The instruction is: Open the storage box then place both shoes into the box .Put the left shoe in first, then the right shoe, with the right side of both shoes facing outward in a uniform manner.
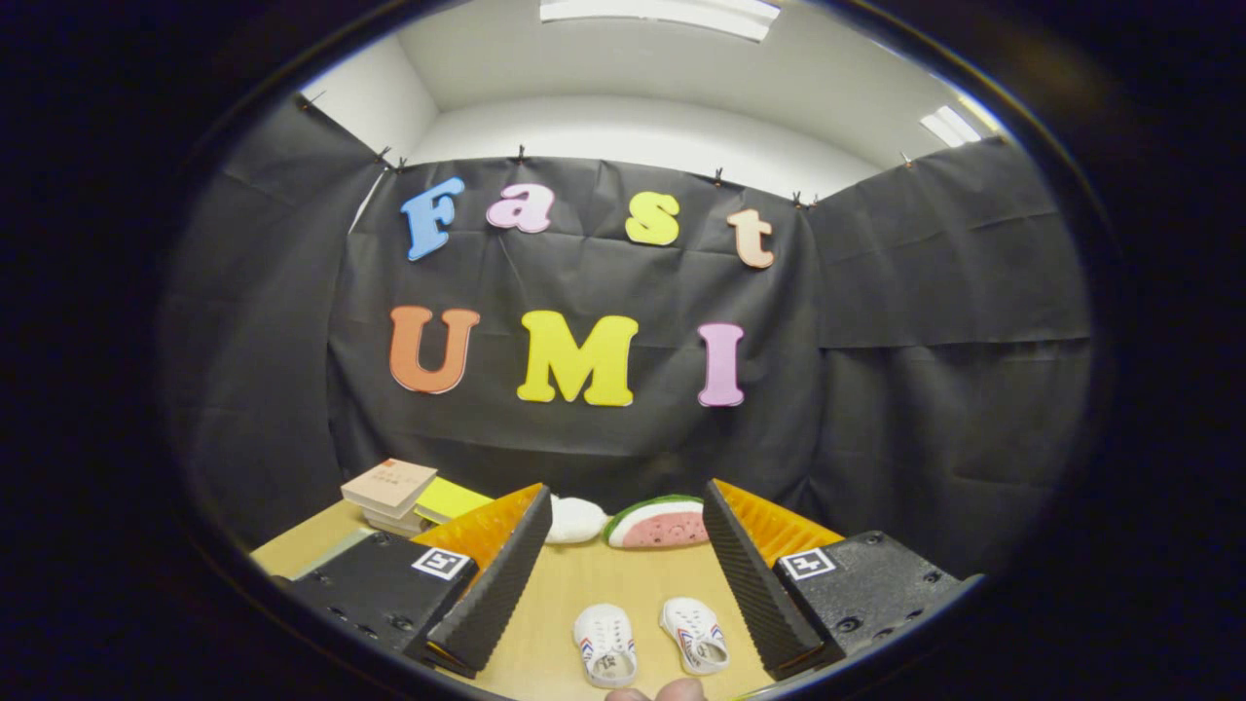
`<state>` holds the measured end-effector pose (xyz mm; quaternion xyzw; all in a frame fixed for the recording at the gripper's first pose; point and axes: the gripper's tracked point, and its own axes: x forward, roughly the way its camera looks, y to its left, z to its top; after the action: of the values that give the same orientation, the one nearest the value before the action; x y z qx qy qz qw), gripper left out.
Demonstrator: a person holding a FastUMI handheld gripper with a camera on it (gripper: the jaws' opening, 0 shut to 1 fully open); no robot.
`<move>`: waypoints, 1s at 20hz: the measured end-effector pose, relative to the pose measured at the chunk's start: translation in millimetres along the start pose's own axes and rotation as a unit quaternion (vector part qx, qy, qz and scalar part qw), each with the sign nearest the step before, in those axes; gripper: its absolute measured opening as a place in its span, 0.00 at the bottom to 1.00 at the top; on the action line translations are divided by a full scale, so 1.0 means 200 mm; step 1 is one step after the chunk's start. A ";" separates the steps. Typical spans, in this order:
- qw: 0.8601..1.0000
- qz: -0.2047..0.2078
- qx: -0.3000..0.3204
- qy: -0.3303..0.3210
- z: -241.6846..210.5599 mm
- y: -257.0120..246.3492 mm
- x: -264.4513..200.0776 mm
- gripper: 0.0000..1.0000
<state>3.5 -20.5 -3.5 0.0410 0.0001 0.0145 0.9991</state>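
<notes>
The gripper (623, 574) hung open above a wooden table (565, 594); two white shoes (650, 640) lay between its fingers, books (389, 492) far left.

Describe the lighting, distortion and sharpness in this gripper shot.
Gripper view: even overhead light from ceiling panels, soft shadows on the table; strong fisheye bending at the cloth edges; the two white shoes between the open tool fingers look sharp, the watermelon toy beyond slightly softer.
</notes>
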 end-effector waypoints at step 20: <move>0.963 0.245 0.003 0.109 -0.35 0.25 0.20 1.00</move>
<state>41.6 36.3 -68.9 0.0410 0.0989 0.2633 0.9588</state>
